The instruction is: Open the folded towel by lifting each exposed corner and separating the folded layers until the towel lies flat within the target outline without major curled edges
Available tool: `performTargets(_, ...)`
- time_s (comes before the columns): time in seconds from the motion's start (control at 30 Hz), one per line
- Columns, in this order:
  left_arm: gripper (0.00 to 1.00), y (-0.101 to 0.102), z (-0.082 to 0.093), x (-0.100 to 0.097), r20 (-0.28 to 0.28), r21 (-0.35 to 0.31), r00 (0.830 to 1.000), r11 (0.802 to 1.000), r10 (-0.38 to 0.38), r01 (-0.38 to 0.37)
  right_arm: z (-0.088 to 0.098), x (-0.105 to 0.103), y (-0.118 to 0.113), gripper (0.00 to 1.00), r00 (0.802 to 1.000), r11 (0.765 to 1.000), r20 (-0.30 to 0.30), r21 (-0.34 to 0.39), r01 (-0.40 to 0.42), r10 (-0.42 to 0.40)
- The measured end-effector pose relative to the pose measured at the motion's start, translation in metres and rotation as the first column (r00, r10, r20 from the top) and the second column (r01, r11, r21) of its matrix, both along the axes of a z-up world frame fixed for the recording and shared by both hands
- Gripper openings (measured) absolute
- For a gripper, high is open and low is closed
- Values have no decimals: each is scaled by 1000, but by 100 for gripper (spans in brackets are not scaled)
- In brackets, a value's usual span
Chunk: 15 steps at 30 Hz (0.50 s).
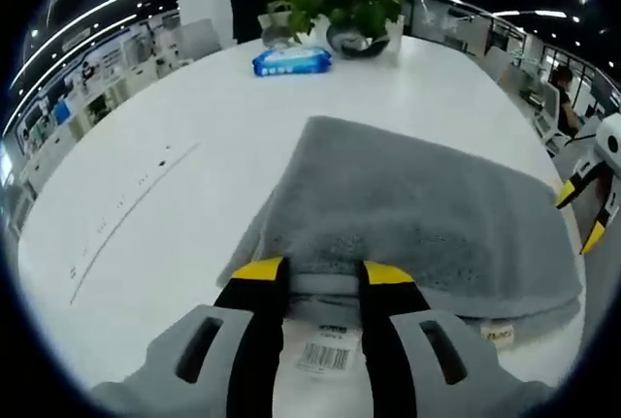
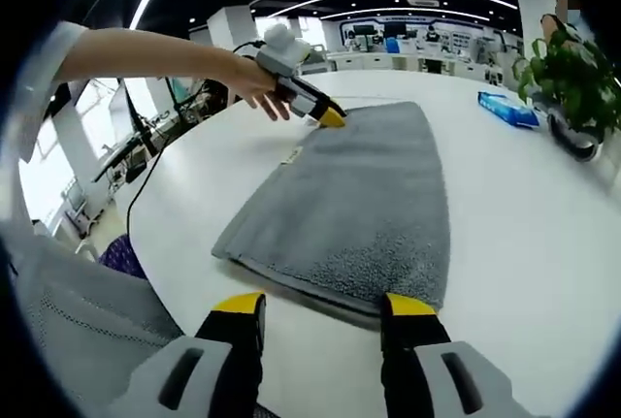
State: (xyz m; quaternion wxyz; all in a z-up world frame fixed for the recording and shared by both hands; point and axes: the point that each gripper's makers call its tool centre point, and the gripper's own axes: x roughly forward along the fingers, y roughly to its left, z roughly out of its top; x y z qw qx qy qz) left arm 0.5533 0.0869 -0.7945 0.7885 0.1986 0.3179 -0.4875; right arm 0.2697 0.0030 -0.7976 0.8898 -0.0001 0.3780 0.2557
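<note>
Soft, limp, light grey towel folded in 2 or more layers on white table, best pinched at top-layer corner; left gripper spread at labelled edge, right gripper spread just short.

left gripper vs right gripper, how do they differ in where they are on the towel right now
The left gripper has its yellow-tipped jaws at the towel's edge beside the white label; the right gripper sits at another edge, its jaws on the table just short of the fabric. The left's jaws straddle a folded hem; the right's hold nothing. Both are open and aimed at the grey towel.
</note>
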Motion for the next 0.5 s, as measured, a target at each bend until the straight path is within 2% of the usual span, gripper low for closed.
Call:
performTargets(0.3,29,-6,0,6,-5,13,1000,1000,-16,16,0,0,4,44,1000,1000,7,4,6,-6)
performTargets(0.4,29,-4,1,4,-30,7,999,999,34,-34,0,1,1,41,1000,1000,24,-5,15,-15)
performTargets(0.5,29,-2,4,0,-3,25,999,999,44,-44,4,1,-2,39,1000,1000,16,-17,6,-6)
